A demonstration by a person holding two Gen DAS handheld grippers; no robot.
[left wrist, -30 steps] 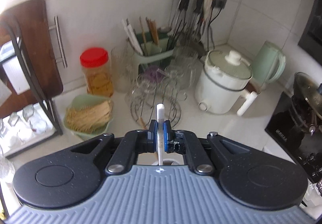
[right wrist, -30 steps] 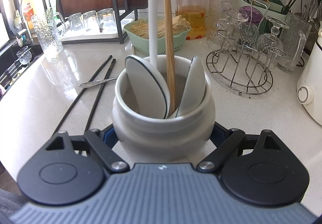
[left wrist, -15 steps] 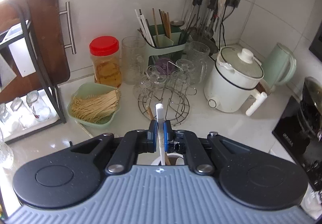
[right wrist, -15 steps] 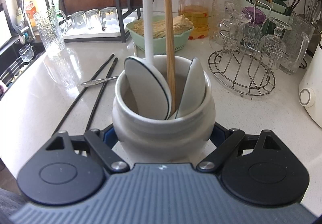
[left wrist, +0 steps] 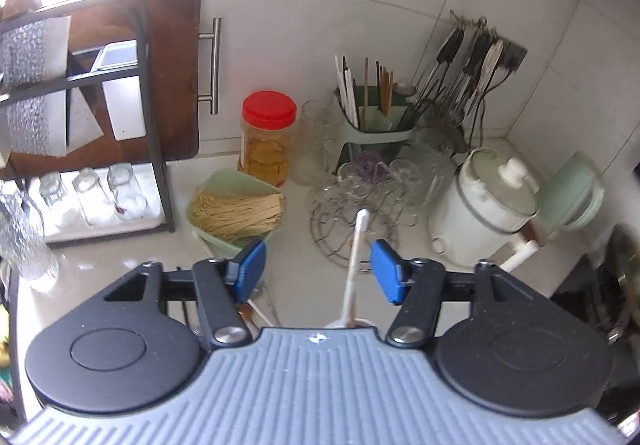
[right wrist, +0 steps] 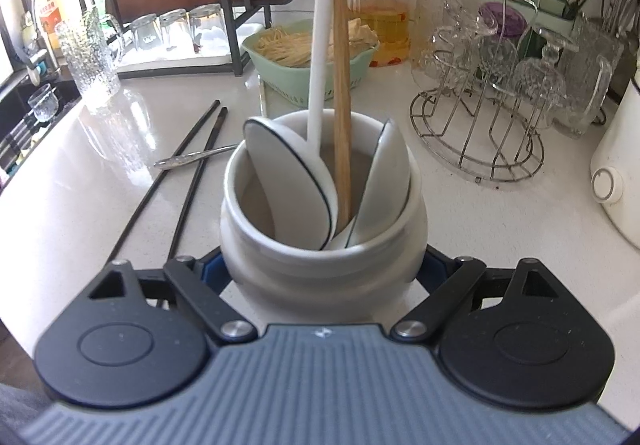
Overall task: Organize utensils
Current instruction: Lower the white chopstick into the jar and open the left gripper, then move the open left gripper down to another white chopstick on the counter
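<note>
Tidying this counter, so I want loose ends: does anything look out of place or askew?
Yes. Two black chopsticks and a metal spoon lie loose on the white countertop, left of the white ceramic jar, not in it. Inside, the white chopstick leans against a wooden one.

One white ceramic crock [right wrist: 320,245] containing two white blue-rimmed ceramic spoons [right wrist: 292,185], one white chopstick [right wrist: 322,45], one wooden chopstick [right wrist: 341,93]. On the counter [right wrist: 80,205]: two black chopsticks [right wrist: 188,181], one metal spoon [right wrist: 192,157], one red-lidded plastic jar [right wrist: 380,5], three upturned glass tumblers [right wrist: 176,29].
</note>
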